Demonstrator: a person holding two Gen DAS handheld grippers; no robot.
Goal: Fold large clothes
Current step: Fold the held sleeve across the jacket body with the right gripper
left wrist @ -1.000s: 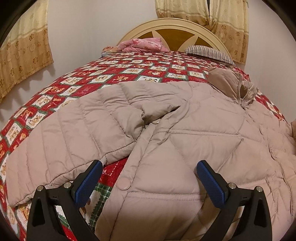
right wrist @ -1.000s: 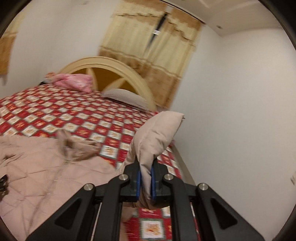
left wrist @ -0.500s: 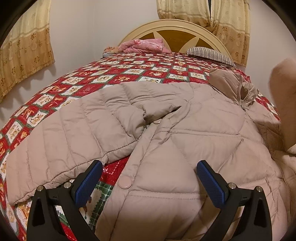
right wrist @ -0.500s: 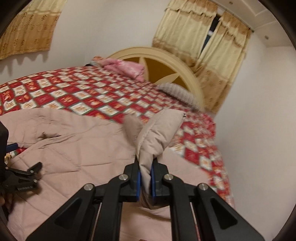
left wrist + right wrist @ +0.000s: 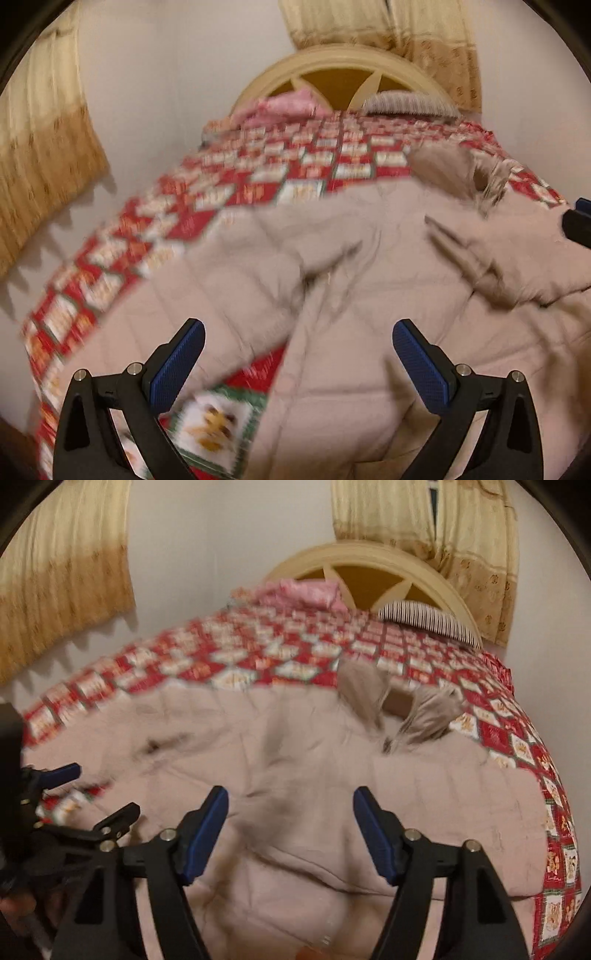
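Quilted jacket (image 5: 369, 295) lies collar-away ahead of both wide-open, empty grippers; left gripper (image 5: 295, 365) nearer the spread left sleeve (image 5: 192, 295), right gripper (image 5: 291, 834) over the body.

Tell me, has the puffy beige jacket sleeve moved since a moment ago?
Yes. The right gripper let it go; the puffy beige jacket sleeve now lies across the jacket, below the cream headboard.

jacket (image 5: 369, 280) on quilt (image 5: 280, 166), pillows (image 5: 428, 620) behind by headboard (image 5: 369, 557)
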